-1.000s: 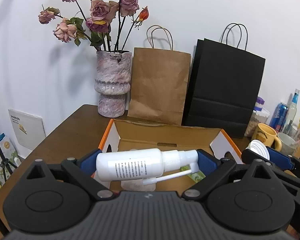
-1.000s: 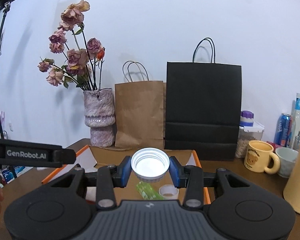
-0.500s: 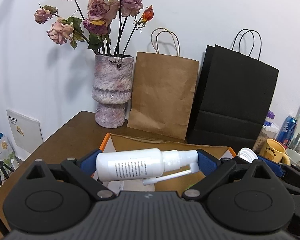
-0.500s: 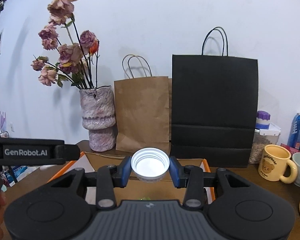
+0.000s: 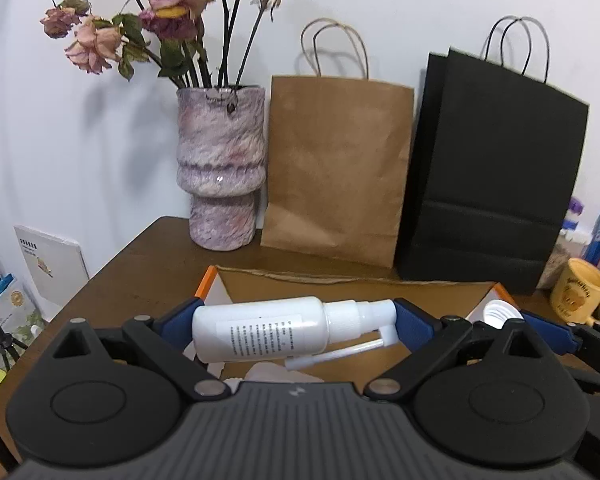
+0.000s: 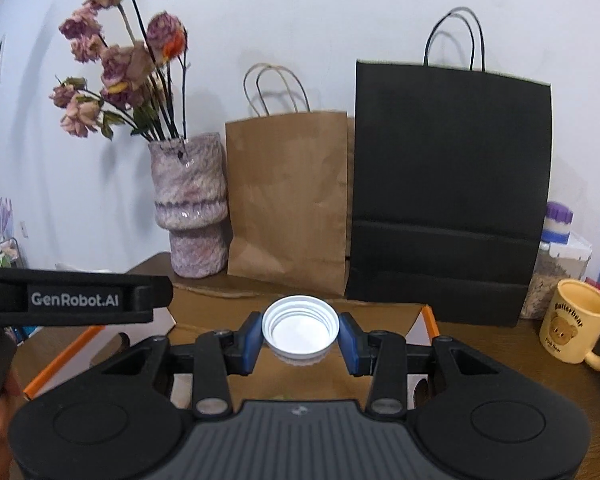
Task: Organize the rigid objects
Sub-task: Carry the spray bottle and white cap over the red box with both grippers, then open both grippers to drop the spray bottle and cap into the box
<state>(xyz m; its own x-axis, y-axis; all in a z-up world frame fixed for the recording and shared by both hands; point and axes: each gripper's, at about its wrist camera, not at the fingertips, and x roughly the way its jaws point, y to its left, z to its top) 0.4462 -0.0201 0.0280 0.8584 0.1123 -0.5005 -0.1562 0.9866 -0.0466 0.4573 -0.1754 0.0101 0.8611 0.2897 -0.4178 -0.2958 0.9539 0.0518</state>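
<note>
My left gripper (image 5: 296,328) is shut on a white spray bottle (image 5: 276,328), which lies crosswise between the blue pads with its thin nozzle tube pointing right. My right gripper (image 6: 300,338) is shut on a white screw cap (image 6: 300,332), its open threaded side facing me. That cap (image 5: 500,316) also shows at the right in the left wrist view. Both grippers hang over an open cardboard box (image 5: 340,284) with orange edges (image 6: 430,316) on the brown table (image 5: 148,264); its inside is mostly hidden.
Against the white wall stand a pink vase (image 5: 220,172) with dried roses, a brown paper bag (image 5: 332,168) and a black paper bag (image 6: 444,200). A yellow bear mug (image 6: 576,324) and a jar (image 6: 556,256) stand right. The left gripper's body (image 6: 72,300) crosses the right wrist view.
Both grippers moved forward toward the bags and wall with their loads; the vase and bags loom larger and the box interior has dropped out of sight. Both grips are unchanged.
</note>
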